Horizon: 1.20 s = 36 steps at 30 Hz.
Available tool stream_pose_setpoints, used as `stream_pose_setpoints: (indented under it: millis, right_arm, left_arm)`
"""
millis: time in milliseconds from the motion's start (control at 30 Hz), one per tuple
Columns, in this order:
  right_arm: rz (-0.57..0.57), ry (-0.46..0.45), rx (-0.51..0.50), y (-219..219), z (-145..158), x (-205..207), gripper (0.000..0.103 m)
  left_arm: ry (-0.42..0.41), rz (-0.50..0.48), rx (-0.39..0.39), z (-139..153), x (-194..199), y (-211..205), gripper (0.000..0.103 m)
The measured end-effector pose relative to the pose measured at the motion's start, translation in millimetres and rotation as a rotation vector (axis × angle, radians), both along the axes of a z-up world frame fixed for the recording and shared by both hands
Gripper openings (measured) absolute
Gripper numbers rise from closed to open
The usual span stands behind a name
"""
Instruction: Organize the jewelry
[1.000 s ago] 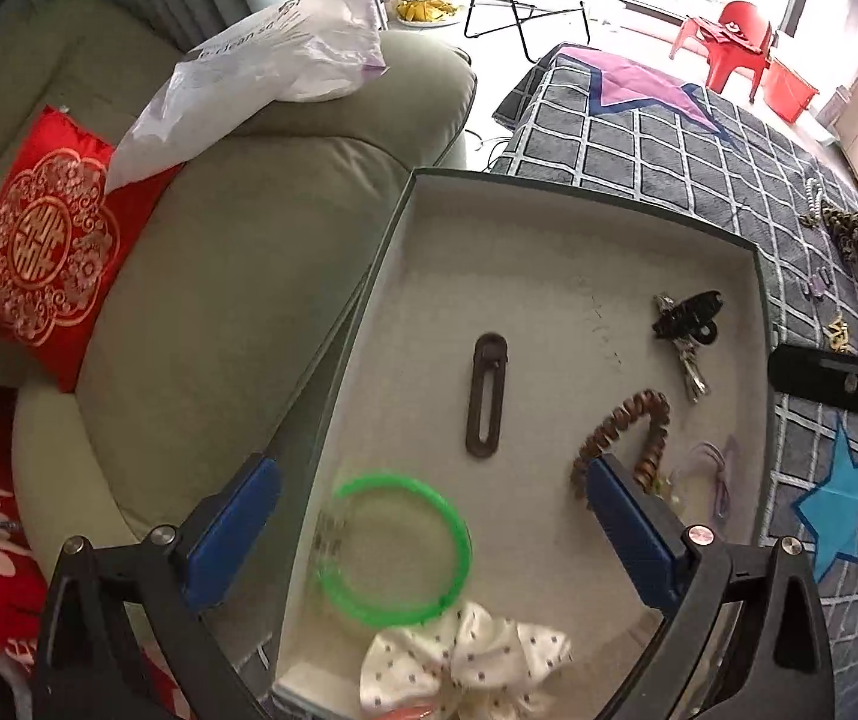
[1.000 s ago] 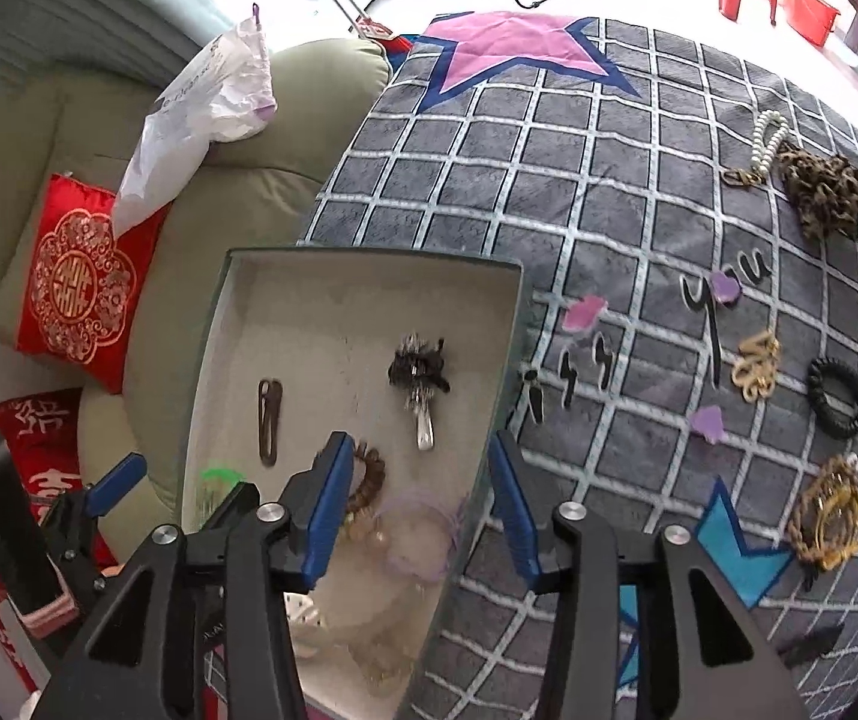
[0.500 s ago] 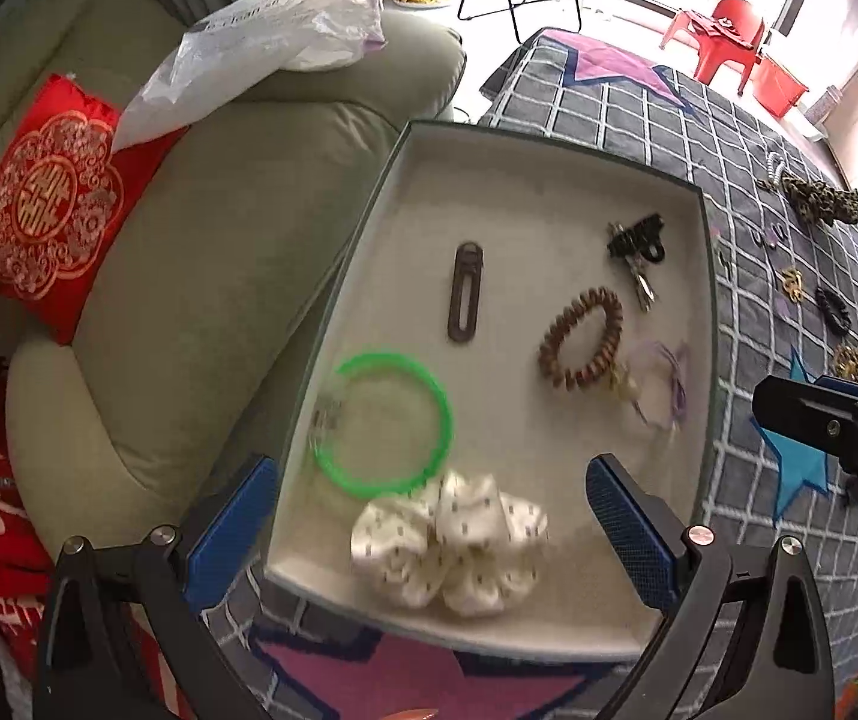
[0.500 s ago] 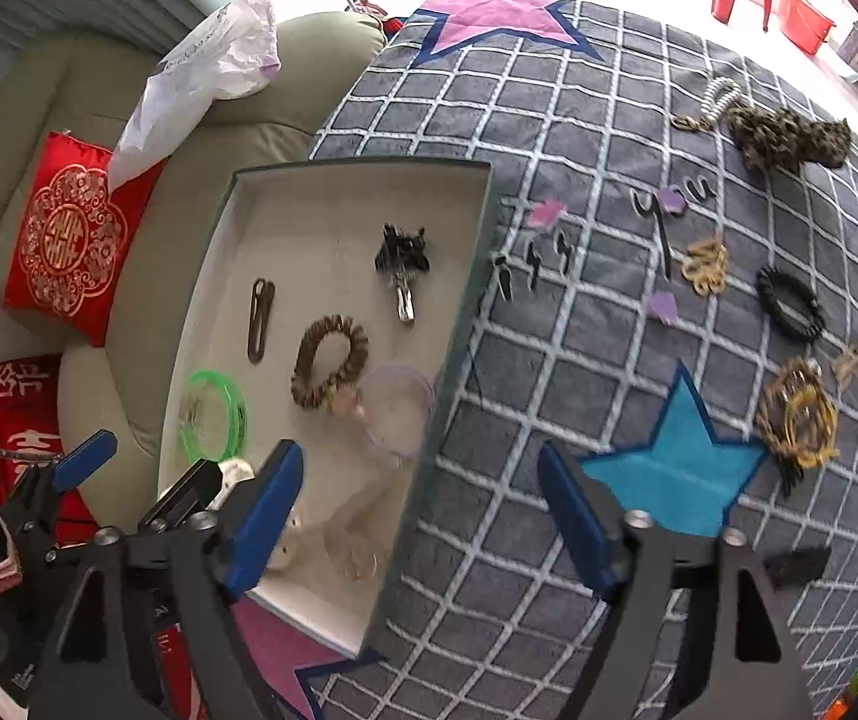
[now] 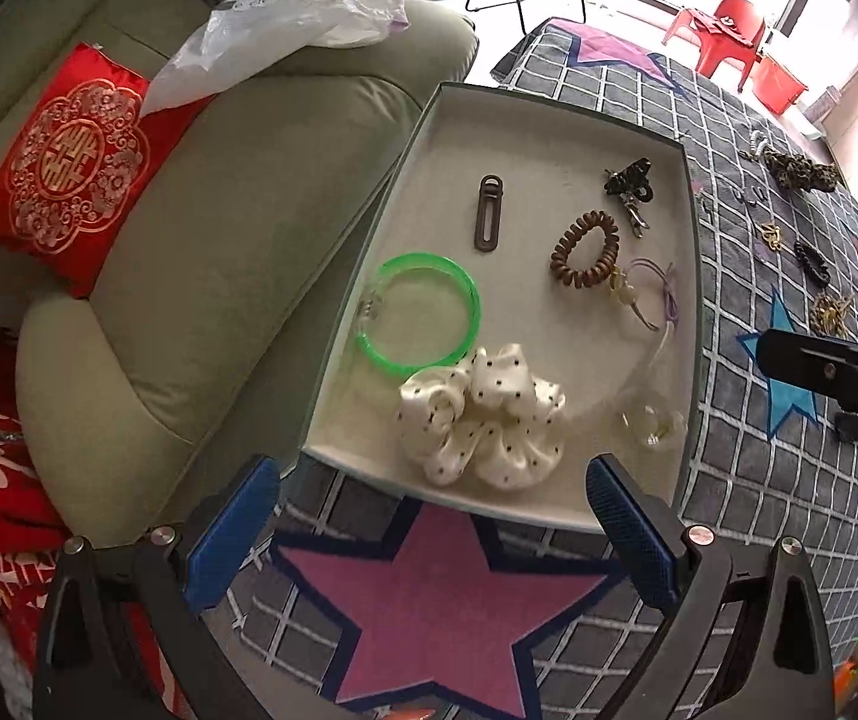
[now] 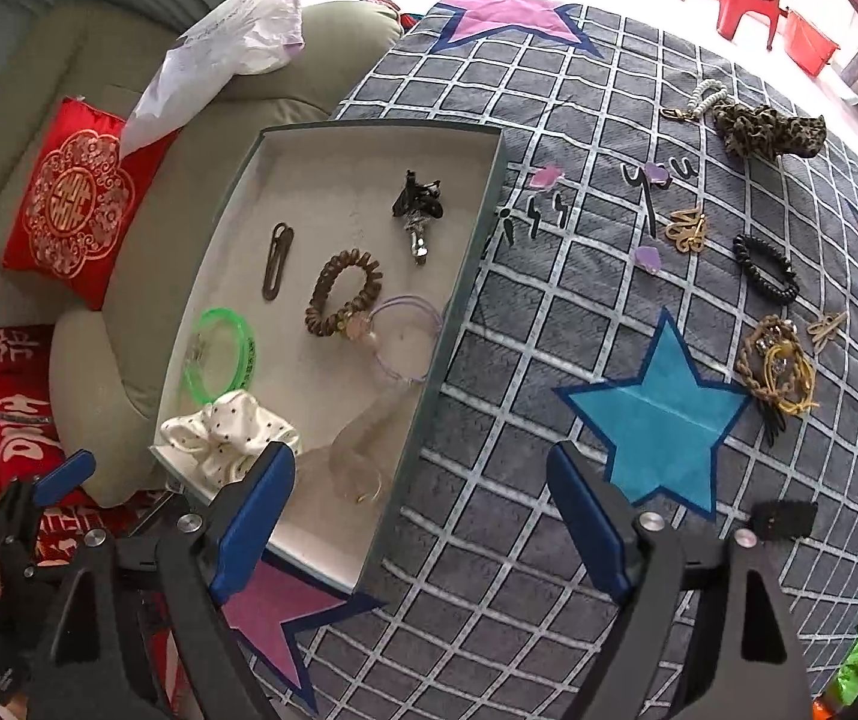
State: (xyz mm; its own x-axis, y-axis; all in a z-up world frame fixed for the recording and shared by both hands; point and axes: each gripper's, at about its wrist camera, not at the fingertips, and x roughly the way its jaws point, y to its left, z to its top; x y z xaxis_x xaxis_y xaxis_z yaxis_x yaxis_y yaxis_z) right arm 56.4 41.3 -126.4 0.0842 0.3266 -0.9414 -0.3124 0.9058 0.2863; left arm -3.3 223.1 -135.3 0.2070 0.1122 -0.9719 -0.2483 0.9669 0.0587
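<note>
Jewelry is lying partly in the tray (image 6: pixel 477 222) at frame left, partly loose on the checked blanket (image 6: pixel 549 360) at right. Right hand-held gripper (image 6: pixel 423 516), jaws just opening and empty, should be approaching the black coil tie (image 6: pixel 765 269) squarely. Left hand-held gripper (image 5: pixel 429 534) is hanging open.

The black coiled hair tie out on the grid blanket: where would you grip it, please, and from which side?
Probably from straight above. The black coiled hair tie lies flat as an open oval loop on the blanket, clear of the gold clip nearby. Put one pad inside the loop and one outside, then close the jaws across a single strand on a long side.
</note>
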Motion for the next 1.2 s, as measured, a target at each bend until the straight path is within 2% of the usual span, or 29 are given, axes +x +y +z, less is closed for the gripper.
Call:
stream_pose_setpoints:
  millis: [533,867,1200]
  right_arm:
    - [-0.013,-0.042,-0.022,-6.8,30.3,-33.0,0.088]
    - [0.029,-0.025,-0.115,-15.5,43.5,-48.6,0.088]
    - [0.021,-0.129,-0.119,-23.9,87.3,-62.3,0.088]
  left_arm:
    - [-0.020,0.006,-0.009,31.0,-29.9,-9.3,0.102]
    - [-0.036,0.011,-0.012,49.0,-38.1,-14.0,0.102]
    - [-0.080,0.018,0.005,76.9,-47.3,-17.2,0.102]
